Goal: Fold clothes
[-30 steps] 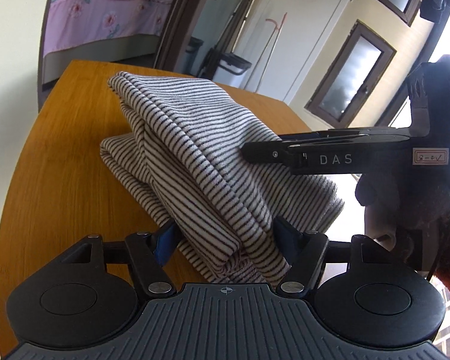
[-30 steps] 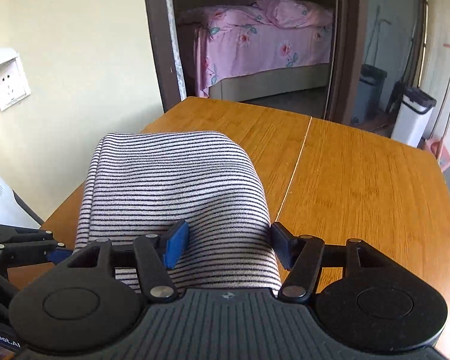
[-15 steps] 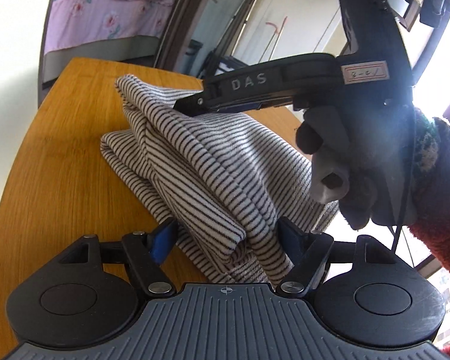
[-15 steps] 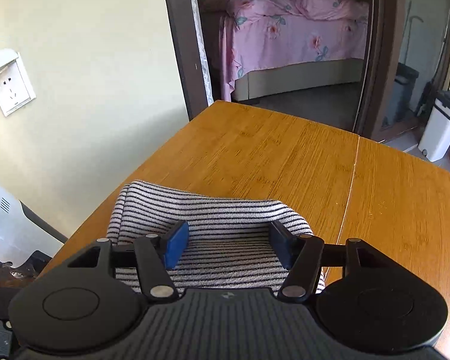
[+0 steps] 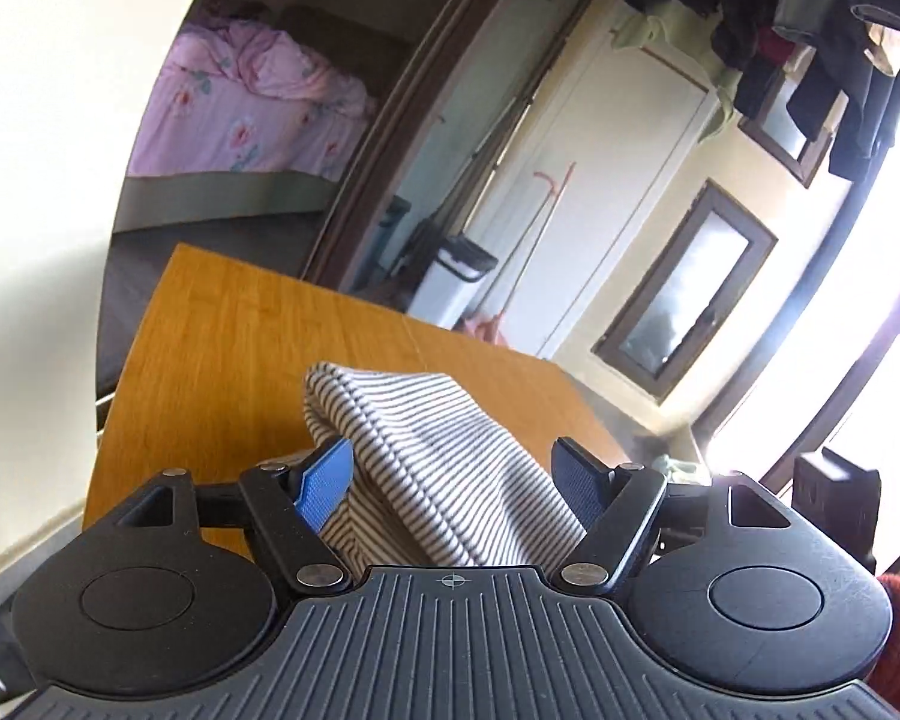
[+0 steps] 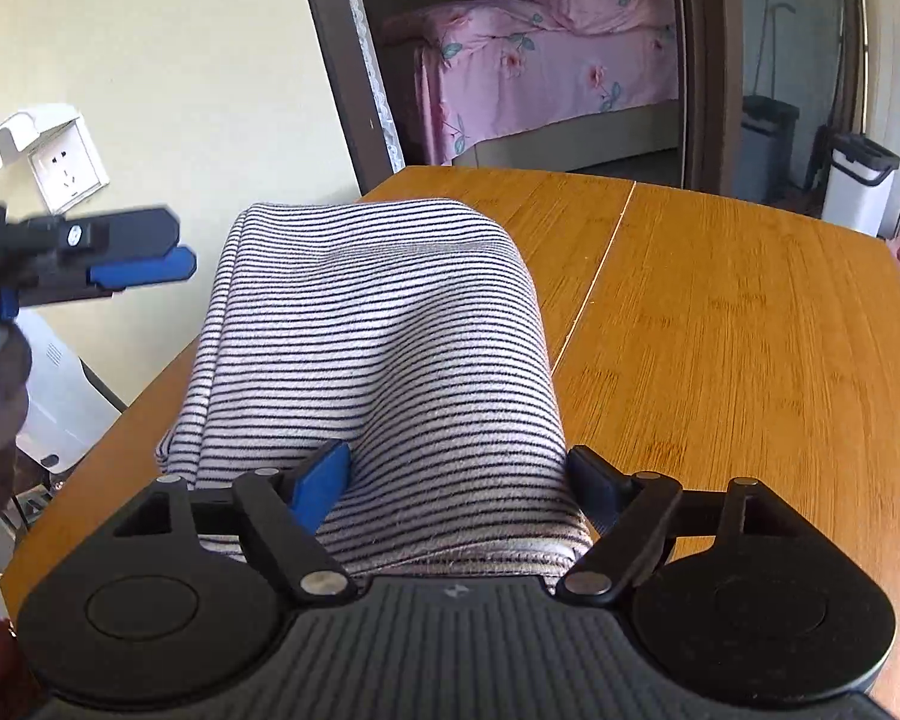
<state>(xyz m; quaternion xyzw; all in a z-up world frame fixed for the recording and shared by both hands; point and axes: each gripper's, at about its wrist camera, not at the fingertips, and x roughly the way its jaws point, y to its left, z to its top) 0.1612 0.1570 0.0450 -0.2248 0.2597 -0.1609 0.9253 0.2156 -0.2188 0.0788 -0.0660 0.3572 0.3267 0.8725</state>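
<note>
One striped garment [image 6: 378,348], one table [image 6: 720,330], two grippers [image 5: 450,474]

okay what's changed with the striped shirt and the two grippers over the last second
The left gripper has tipped upward, so far less of the striped shirt and more of the room fills its view; cloth still sits between its open fingers. The right gripper pulled back toward the shirt's near edge, then came forward again. The shirt remains folded on the wooden table.

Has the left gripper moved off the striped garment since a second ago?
Yes. In the right wrist view the left gripper has risen from low by the table edge to level with the wall socket, left of the striped garment.
</note>
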